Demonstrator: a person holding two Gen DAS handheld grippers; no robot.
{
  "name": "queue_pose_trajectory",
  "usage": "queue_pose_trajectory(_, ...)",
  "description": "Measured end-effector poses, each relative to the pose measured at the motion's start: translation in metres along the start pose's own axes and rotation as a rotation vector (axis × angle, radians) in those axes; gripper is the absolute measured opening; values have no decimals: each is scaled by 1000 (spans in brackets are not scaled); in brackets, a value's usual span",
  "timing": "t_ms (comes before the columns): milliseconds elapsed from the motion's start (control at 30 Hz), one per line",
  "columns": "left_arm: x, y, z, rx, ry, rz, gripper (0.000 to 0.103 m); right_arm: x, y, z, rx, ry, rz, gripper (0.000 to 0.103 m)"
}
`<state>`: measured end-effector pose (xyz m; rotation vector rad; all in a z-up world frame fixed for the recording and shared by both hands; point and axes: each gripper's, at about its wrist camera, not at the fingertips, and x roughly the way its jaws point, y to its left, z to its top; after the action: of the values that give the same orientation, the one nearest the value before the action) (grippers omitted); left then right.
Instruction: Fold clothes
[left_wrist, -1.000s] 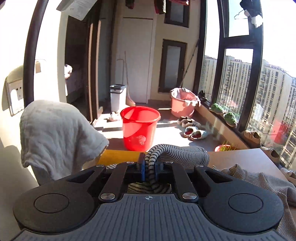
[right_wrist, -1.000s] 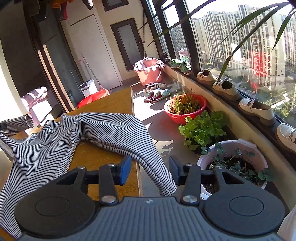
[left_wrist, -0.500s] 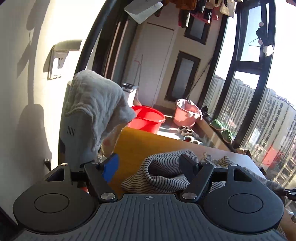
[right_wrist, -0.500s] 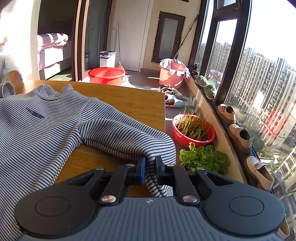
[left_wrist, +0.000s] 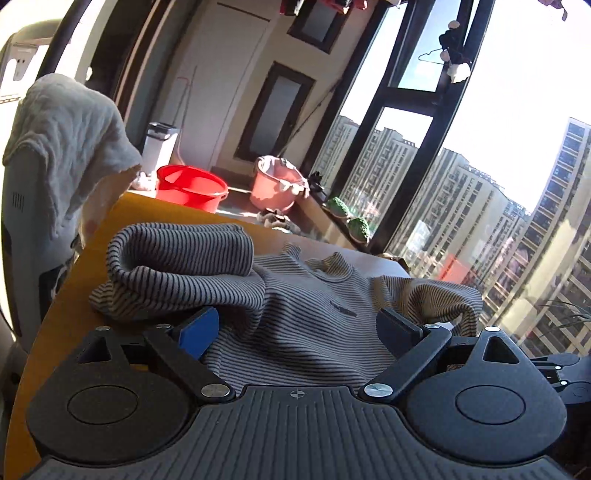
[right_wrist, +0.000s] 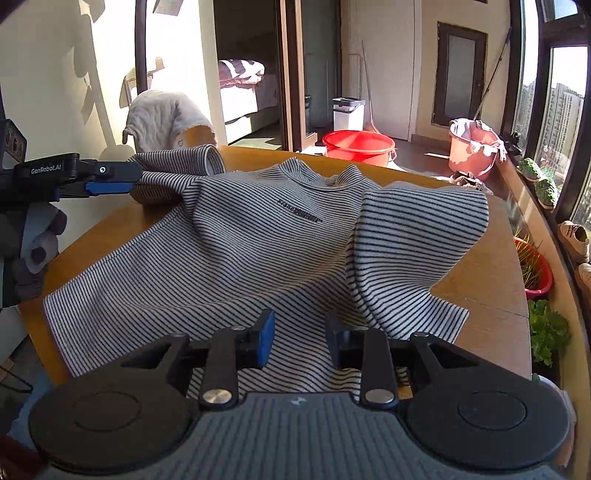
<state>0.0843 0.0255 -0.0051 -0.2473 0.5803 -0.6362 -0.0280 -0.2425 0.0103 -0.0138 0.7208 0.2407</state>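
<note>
Striped long-sleeve top (right_wrist: 258, 236) lies front-up on round wooden table (right_wrist: 491, 295), collar toward top of frame, small dark print across chest. Fills centre of right wrist view; hem runs under the gripper at bottom.

R sleeve (right_wrist: 413, 236) is folded in over the body, right of centre, cuff end near lower middle of frame. L sleeve (left_wrist: 177, 254) doubled back in a bulky roll, left-centre of left wrist view, resting on shoulder area of top.

Left gripper (left_wrist: 299, 328): jaws spread wide, have just been opening; fabric of the top lies between and below the fingers, pads not pressing on it. Blue pad (left_wrist: 197, 332) on left finger sits just beside the rolled sleeve. Same tool shows at left edge of right wrist view, blue pad next to the sleeve cuff.

Right gripper (right_wrist: 299, 341): jaws partly apart, have just been opening; striped cloth seen through the gap, pads not pinching it.

Bkgd: grey towel (left_wrist: 66, 125) draped over a chair back (left_wrist: 22, 229), upper left. Red basin (right_wrist: 358, 146) and pink bucket (right_wrist: 472, 147) on floor beyond table, upper right. White bin (right_wrist: 347, 112) by the door. Shoes and potted plants (right_wrist: 546, 332) along window sill, right edge.
</note>
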Motion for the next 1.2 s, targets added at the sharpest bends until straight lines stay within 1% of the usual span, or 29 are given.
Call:
queue_pose_trajectory(33,4,-1,-3,-2,13,-8,97,-9,9,-4,-23,-16,16,40)
queue_pose_trajectory(67,8,-3,-5,-5,24,-14,97,-18,14,-4,-39,-47,17,43)
queue_pose_trajectory(100,10,-4,-5,0,26,-18,97,-28,16,-1,-42,-88,5,49)
queue_pose_trajectory(133,11,-7,1,21,12,-4,97,-36,15,5,-33,-132,-16,57)
queue_pose_trajectory(167,11,-10,9,48,-8,16,97,-43,13,11,-28,-173,-46,61)
queue_pose_trajectory(200,11,-14,19,88,-33,55,97,-46,10,19,-34,-209,-104,66)
queue_pose_trajectory(267,14,-23,45,216,-77,166,101,-45,6,31,-56,-248,-221,68)
queue_pose_trajectory(333,30,-24,63,342,-64,281,103,-35,-3,40,-62,-253,-293,68)
queue_pose_trajectory(367,41,-21,70,386,-46,344,103,-28,-6,43,-45,-258,-291,68)
queue_pose_trajectory(433,67,-9,75,428,26,411,103,-24,-6,41,-18,-259,-257,68)
queue_pose_trajectory(500,87,5,72,444,99,421,103,-20,-4,36,-17,-249,-235,68)
queue_pose_trajectory(533,97,13,70,451,136,423,99,-18,-3,33,-23,-242,-228,68)
queue_pose_trajectory(567,106,20,68,458,172,424,74,-17,-2,30,-28,-235,-223,68)
queue_pose_trajectory(600,108,24,67,456,185,443,54,-18,-3,28,-29,-230,-222,68)
queue_pose_trajectory(633,99,28,69,419,159,447,19,-19,-4,26,-29,-227,-223,68)
queue_pose_trajectory(667,86,32,72,372,122,444,12,-21,-5,24,-23,-228,-226,68)
queue_pose_trajectory(733,46,38,81,256,2,408,11,-26,-9,22,-1,-230,-239,68)
queue_pose_trajectory(800,-6,35,84,185,-131,343,10,-31,-15,19,22,-233,-251,69)
queue_pose_trajectory(833,-27,33,83,164,-175,316,10,-33,-18,17,34,-234,-256,70)
queue_pose_trajectory(867,-47,29,78,147,-196,288,11,-34,-20,14,44,-232,-256,70)
queue_pose_trajectory(900,-61,25,70,141,-188,257,11,-35,-22,12,55,-229,-256,71)
queue_pose_trajectory(933,-67,19,59,164,-146,232,14,-34,-23,9,66,-221,-252,72)
queue_pose_trajectory(1000,-75,6,33,229,-45,184,35,-31,-23,3,78,-200,-239,73)
queue_pose_trajectory(1033,-76,1,21,263,2,173,51,-30,-23,0,82,-190,-233,73)
queue_pose_trajectory(1067,-76,-4,10,290,32,181,60,-28,-21,-1,77,-182,-226,73)
queue_pose_trajectory(1100,-76,-9,0,313,56,194,62,-28,-19,-3,71,-179,-221,73)
queue_pose_trajectory(1133,-79,-12,-6,308,57,202,68,-29,-16,-3,66,-179,-213,73)
queue_pose_trajectory(1167,-80,-12,-7,259,53,164,77,-30,-14,-4,62,-177,-201,73)
queue_pose_trajectory(1200,-80,-12,-8,196,52,110,81,-29,-11,-4,59,-169,-181,73)
